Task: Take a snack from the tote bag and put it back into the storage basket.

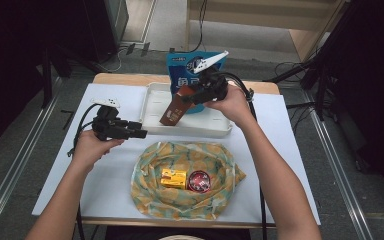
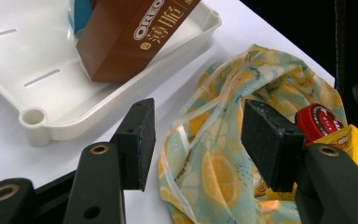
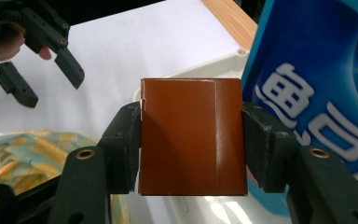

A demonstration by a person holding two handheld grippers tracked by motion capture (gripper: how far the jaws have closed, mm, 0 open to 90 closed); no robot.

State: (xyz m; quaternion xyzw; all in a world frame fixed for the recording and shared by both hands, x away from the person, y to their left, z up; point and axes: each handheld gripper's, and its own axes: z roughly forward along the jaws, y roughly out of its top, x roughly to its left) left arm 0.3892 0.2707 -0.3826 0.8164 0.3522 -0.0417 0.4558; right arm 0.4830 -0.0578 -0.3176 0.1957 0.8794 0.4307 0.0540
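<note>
The right gripper (image 3: 191,144) clamps a brown box (image 3: 191,140), tilted with its lower end in the white tray (image 1: 152,102) beside a blue pouch (image 1: 180,62). The left gripper (image 2: 196,140), jaws apart and empty, hovers near the tray over the tabletop (image 1: 290,150). A lemon-print bag (image 1: 150,185) holds a yellow box (image 1: 173,177) and red tin (image 1: 198,181).

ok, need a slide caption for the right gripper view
Right gripper clamps a brown box over the white tray, blue bag beside it.

Brown box (image 2: 126,37) reads "OREO" w/ Chinese chars; blue bag (image 3: 317,93) shows white Chinese chars.
</note>
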